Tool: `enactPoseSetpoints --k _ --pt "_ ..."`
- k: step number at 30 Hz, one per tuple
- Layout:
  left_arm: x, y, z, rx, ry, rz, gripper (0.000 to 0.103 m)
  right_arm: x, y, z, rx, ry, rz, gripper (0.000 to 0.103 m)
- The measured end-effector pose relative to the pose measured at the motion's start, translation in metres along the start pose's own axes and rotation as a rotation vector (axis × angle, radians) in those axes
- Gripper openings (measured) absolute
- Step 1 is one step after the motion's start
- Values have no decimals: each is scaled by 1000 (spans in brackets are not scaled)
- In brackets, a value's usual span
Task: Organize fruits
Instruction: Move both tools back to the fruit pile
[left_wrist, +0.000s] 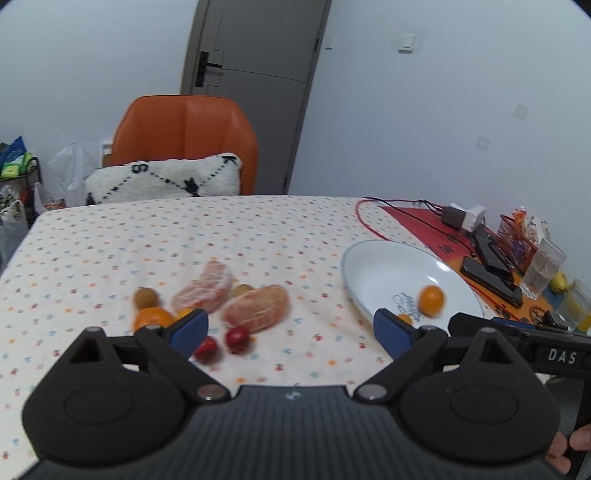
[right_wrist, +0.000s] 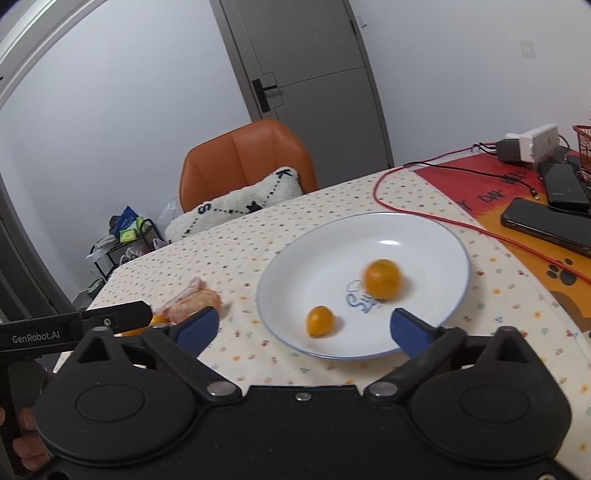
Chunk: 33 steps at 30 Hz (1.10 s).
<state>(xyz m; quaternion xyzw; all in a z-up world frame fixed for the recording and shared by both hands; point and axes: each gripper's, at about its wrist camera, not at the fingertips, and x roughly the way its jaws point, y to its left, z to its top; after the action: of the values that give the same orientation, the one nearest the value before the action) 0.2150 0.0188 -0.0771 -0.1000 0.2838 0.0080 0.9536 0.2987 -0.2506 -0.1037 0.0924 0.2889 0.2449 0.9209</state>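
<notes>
Already both grippers, left gripper (left_wrist: 290, 332) and right gripper (right_wrist: 304, 325), gaped wide and empty; two oranges (right_wrist: 382, 278) sat sorted in plate (right_wrist: 424, 236) near bench's right edge

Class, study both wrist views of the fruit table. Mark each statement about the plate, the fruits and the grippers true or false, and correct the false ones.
1. The white plate holds two small orange fruits. True.
2. The right gripper is clamped on a fruit. False: its jaws stand open with nothing gripped.
3. Two small red fruits lie on the tablecloth. True.
4. The peeled citrus pieces lie in the plate. False: they lie on the tablecloth, left of it.
5. The left gripper is open. True.
</notes>
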Motion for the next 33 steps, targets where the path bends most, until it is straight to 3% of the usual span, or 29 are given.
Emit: enactPoseSetpoints --k 23,28,33 --pt "-27 82 -15 -106 -11 75 94 27 79 -11 -89 60 144 102" --pt "-21 94 -15 -121 -7 73 92 41 93 -13 -108 88 165 88" --pt "-11 102 -14 -132 7 69 83 56 100 -13 -109 117 180 75"
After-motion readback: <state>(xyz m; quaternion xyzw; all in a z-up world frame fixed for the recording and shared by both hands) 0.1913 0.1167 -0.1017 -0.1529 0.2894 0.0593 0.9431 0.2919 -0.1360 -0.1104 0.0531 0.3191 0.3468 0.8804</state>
